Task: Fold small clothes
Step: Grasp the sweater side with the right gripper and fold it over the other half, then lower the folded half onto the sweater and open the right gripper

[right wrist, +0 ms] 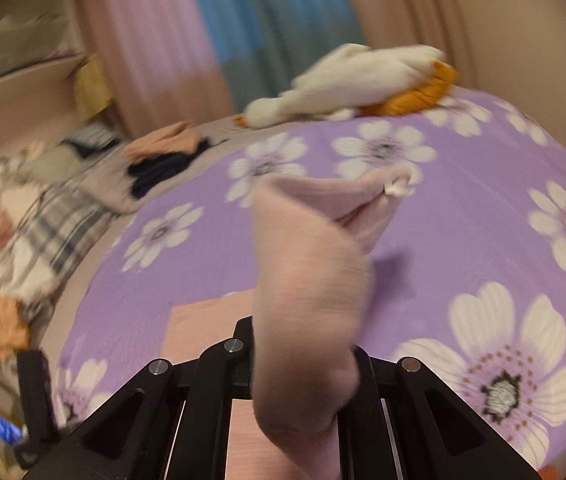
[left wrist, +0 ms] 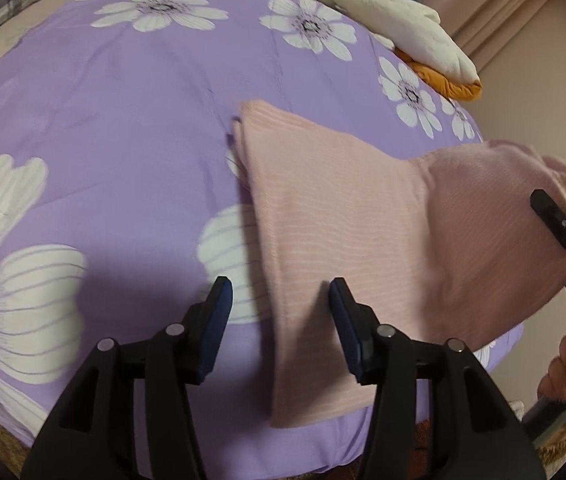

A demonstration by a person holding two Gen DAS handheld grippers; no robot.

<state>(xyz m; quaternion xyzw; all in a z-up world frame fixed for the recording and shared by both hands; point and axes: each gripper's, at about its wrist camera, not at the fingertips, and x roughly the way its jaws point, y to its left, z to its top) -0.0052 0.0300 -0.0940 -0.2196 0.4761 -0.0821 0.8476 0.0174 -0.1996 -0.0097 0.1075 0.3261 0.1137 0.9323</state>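
Note:
A small pink garment (left wrist: 343, 216) lies on the purple flowered bedspread (left wrist: 123, 120), its right part lifted off the bed. My left gripper (left wrist: 281, 308) is open and empty, low over the garment's near left edge. My right gripper (right wrist: 303, 344) is shut on the pink garment (right wrist: 307, 280) and holds that part up, so the cloth drapes over its fingers and hides the tips. In the left wrist view the right gripper (left wrist: 563, 232) shows at the right edge, with the lifted fold in front of it.
A white and orange plush duck (left wrist: 399, 28) lies at the far right of the bed; it also shows in the right wrist view (right wrist: 355, 84). Piled clothes (right wrist: 163, 156) and a plaid cloth (right wrist: 51, 232) lie at the far left. Curtains (right wrist: 243, 32) hang behind.

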